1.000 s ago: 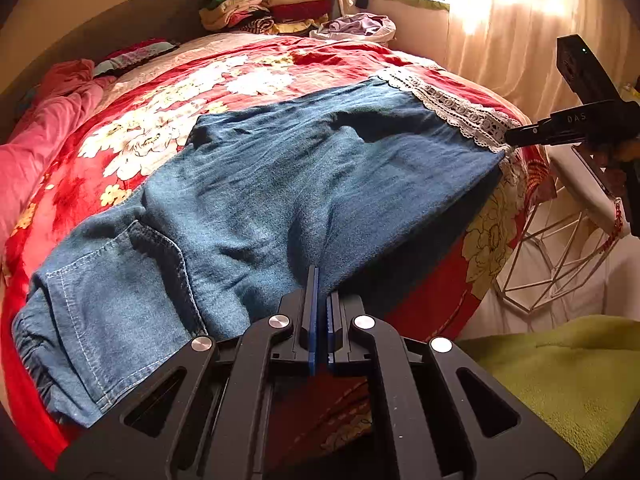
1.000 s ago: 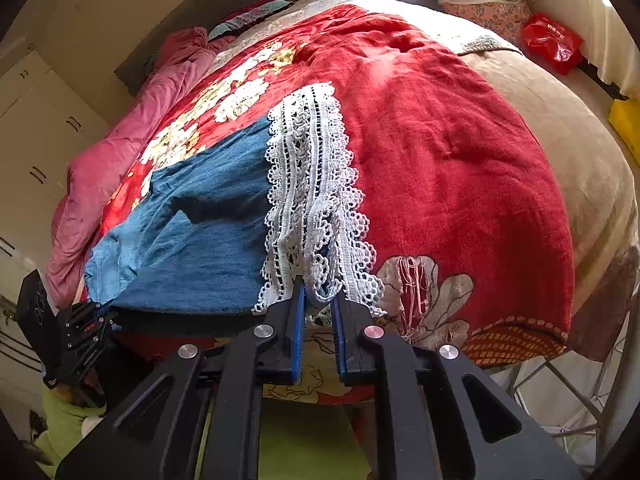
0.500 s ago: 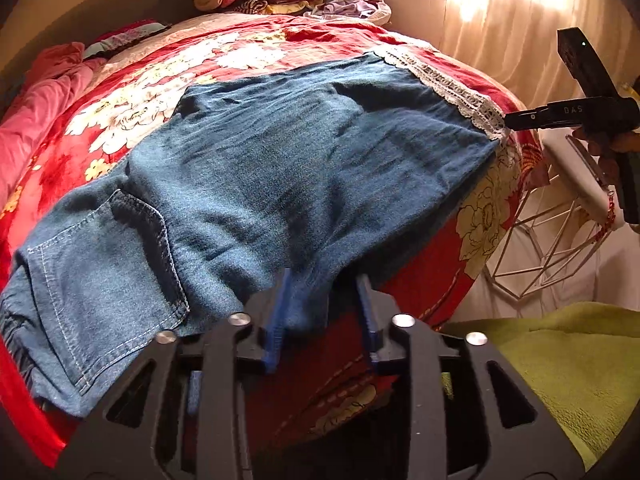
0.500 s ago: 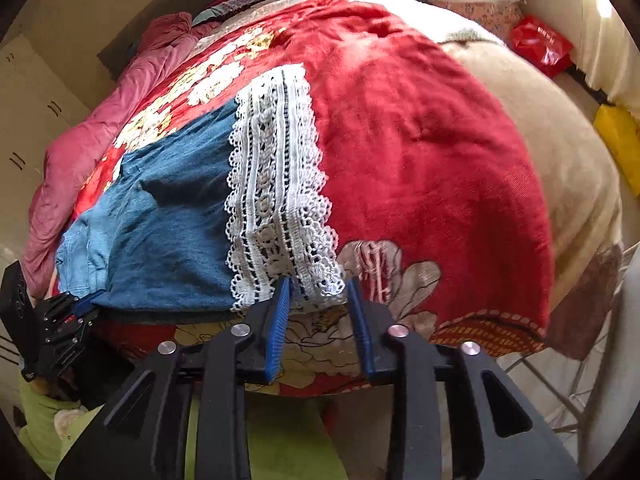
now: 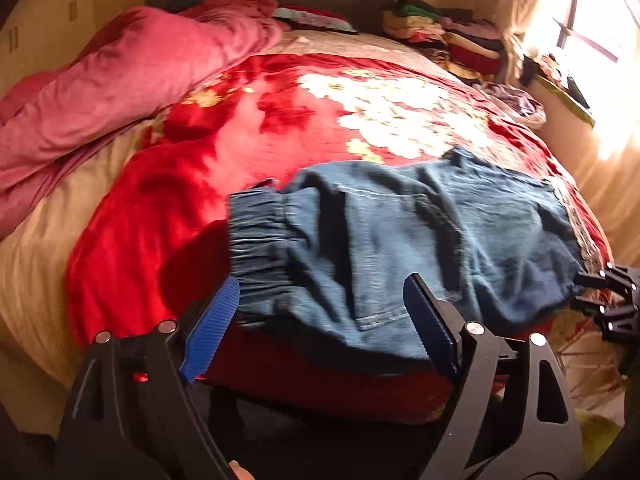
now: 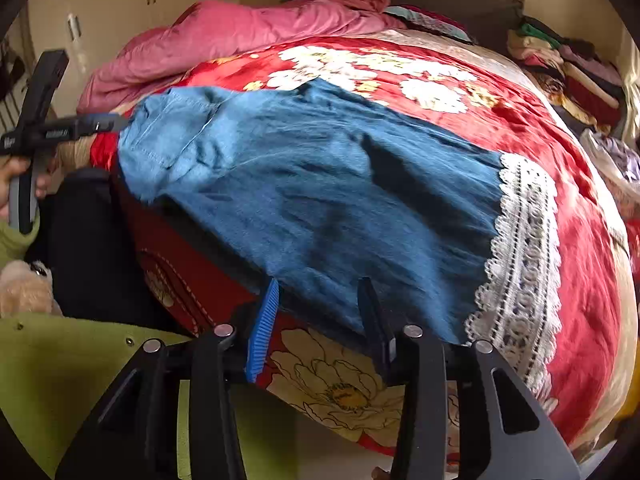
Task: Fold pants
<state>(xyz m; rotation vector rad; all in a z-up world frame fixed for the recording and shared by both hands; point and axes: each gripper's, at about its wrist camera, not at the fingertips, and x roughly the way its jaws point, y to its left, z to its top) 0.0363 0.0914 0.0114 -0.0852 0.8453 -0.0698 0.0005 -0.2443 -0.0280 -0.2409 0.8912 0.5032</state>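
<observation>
Blue denim pants (image 5: 420, 232) lie flat across the near side of the bed, elastic waistband (image 5: 256, 240) on the left, white lace hem (image 6: 524, 248) on the right; they also show in the right wrist view (image 6: 320, 184). My left gripper (image 5: 320, 316) is open, its jaws wide apart at the waistband end by the bed's edge. My right gripper (image 6: 320, 312) is open at the pants' near edge, left of the lace. Neither holds cloth. The left gripper also shows in the right wrist view (image 6: 100, 124), at the waist end.
The bed has a red floral cover (image 5: 280, 120). A pink quilt (image 5: 120, 76) is bunched at the far left. Folded clothes (image 5: 448, 36) are stacked at the head by the window. A green cloth (image 6: 60, 360) lies below the bed's edge.
Both grippers opened and let go of the pants. The left moved left to the waistband end; the right moved left from the lace hem to the middle of the near edge.
</observation>
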